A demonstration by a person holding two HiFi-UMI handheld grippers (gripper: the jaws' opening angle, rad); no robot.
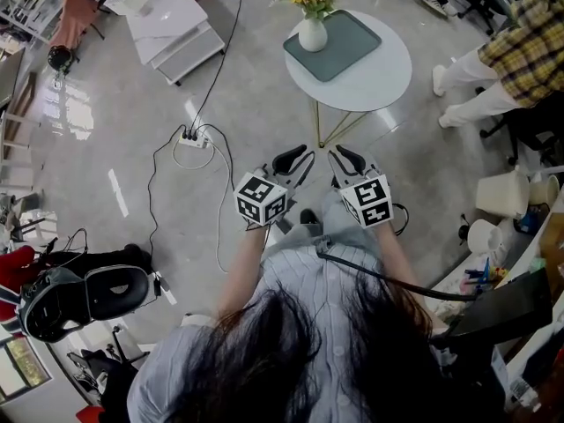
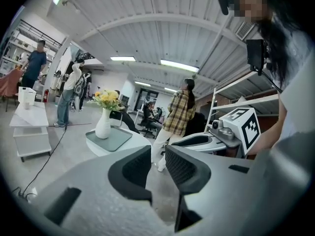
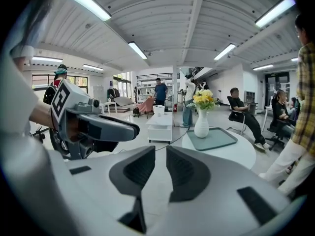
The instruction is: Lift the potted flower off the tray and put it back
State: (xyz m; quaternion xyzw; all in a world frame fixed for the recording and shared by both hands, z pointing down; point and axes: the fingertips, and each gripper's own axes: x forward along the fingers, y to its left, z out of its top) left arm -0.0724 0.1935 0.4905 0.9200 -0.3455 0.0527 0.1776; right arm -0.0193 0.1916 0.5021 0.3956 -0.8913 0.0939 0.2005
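White potted flower (image 1: 310,18) at tray (image 1: 351,44) edge, open floor (image 1: 256,95) ahead, left tool (image 2: 158,155) ajar, empty, right tool (image 3: 160,155) clenched

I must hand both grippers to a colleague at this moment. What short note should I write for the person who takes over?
Left gripper: empty, jaws a narrow gap apart.
Right gripper: empty, jaws almost shut.
Both are held in front of the body, well short of the round table.
Vase of flowers: upright at one corner of the green tray on that table.
Done: no lift can be seen; neither gripper touches the vase.
Left, if not yet done: step closer, grip the vase, lift it, set it back on the tray.
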